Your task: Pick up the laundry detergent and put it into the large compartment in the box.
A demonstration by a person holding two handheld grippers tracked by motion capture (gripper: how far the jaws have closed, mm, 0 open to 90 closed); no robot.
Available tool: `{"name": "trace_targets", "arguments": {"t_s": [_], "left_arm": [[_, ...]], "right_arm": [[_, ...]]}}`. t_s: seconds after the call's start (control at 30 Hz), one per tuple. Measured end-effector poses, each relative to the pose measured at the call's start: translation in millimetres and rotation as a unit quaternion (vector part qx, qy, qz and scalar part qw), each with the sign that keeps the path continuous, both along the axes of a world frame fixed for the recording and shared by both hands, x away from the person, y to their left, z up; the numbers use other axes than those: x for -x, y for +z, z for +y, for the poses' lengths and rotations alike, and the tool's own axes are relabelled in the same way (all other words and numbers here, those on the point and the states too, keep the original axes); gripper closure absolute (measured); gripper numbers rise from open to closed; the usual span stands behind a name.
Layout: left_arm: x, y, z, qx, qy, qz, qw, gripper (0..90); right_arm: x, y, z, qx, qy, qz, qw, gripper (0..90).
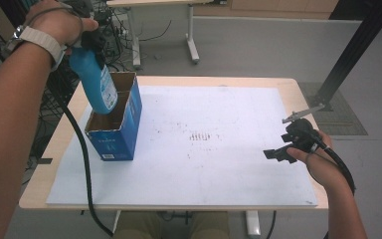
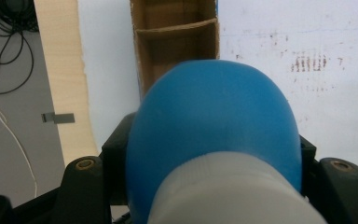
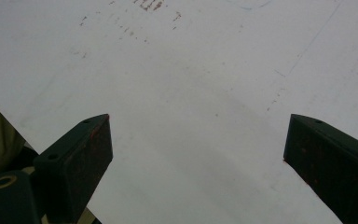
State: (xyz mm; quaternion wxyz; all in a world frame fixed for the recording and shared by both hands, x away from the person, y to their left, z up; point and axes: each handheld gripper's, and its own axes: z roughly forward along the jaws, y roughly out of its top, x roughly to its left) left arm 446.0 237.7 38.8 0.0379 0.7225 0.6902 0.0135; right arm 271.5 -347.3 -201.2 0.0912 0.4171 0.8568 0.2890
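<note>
Hanging over the counter's left side, the left tool (image 1: 90, 37) is clamped on a blue bottle (image 1: 96, 82), its jaws pressed against the bottle's shoulders on either side, as the left gripper view shows, where the bottle's blue body (image 2: 214, 121) bulges up between the black jaws with its pale cap end (image 2: 233, 191) nearest the camera. From the high view the bottle tilts, base downward, with its lower end at the mouth of an open cardboard box (image 1: 118, 130) that has blue outer walls and a brown inside. That box stands on the white sheet (image 1: 219, 164) covering the counter (image 1: 288, 83), near the left edge and closer to the far side than the near one. A cardboard divider (image 2: 177, 29) splits the box into compartments; the bottle's base sits over the nearer compartment in the high view, though whether it touches the bottom cannot be told. A black cable (image 1: 82, 149) trails from the left tool down past the counter's left edge.

Faint reddish-brown marks (image 1: 199, 136) stain the sheet near its middle.

At the right edge of the counter, the right tool (image 1: 284, 149) is held low over the sheet, well apart from the box. Its two jaws stand wide apart with bare white sheet between them, gripping nothing.
</note>
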Motion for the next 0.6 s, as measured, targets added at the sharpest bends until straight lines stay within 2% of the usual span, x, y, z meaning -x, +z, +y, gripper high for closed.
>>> {"name": "trace_targets", "arguments": {"t_s": [0.23, 0.6], "left_arm": [[-5.9, -19.4, 3.0, 0.001, -0.004, 0.003, 1.0, 38.8], [-7.2, -44.2, 4.1, -0.007, 0.0, -0.008, 0.9999, 38.8]], "right_arm": [[-0.9, -2.2, -0.8, 0.0, 0.0, 0.002, 1.0, 7.7], [-2.1, -4.8, -0.7, -0.002, -0.001, 0.004, 1.0, 7.7]]}}
